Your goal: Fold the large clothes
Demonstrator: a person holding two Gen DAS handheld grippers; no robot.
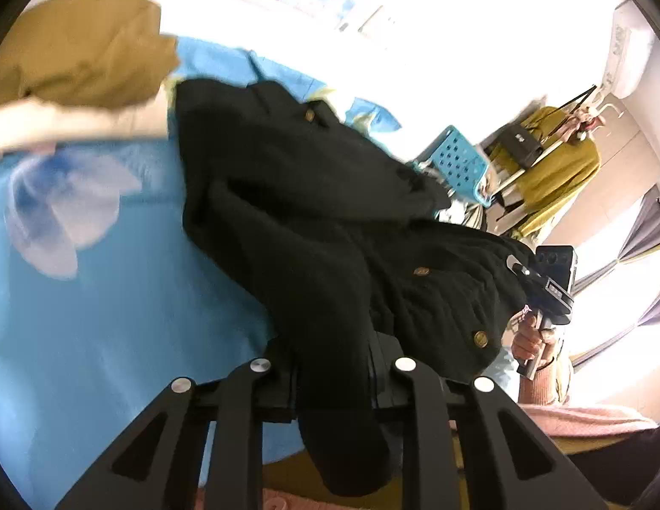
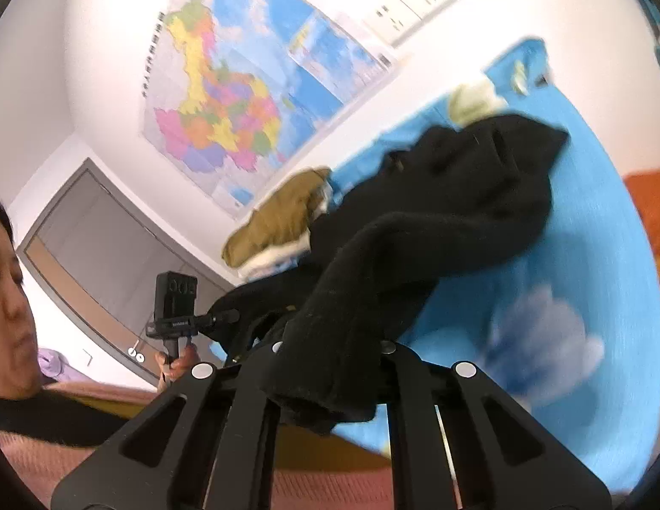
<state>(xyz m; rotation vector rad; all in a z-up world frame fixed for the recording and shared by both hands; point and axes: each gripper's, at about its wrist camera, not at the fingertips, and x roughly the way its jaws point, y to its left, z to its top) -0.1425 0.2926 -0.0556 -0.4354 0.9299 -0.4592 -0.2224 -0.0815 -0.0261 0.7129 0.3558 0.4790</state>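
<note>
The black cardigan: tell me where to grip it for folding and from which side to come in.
Grip the black cardigan at its near edge, coming from the person's side of the blue bed. It lies bunched, buttons up, so two spread corners should pull it flat. The left gripper and right gripper already pinch that edge.

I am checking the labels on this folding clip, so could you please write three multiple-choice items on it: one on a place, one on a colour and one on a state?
1. Where does the tan garment lie?
A. on the blue bed cover, beyond the black one
B. on the floor
C. in the basket

2. What colour is the perforated basket?
A. red
B. turquoise
C. white

3. What are the left gripper and right gripper doing?
A. both open and empty
B. only one is gripping
C. both shut on the black cardigan

Answers: 1 A, it rests on the bed cover past the cardigan; 2 B, its plastic is turquoise; 3 C, black fabric is pinched in each.
</note>
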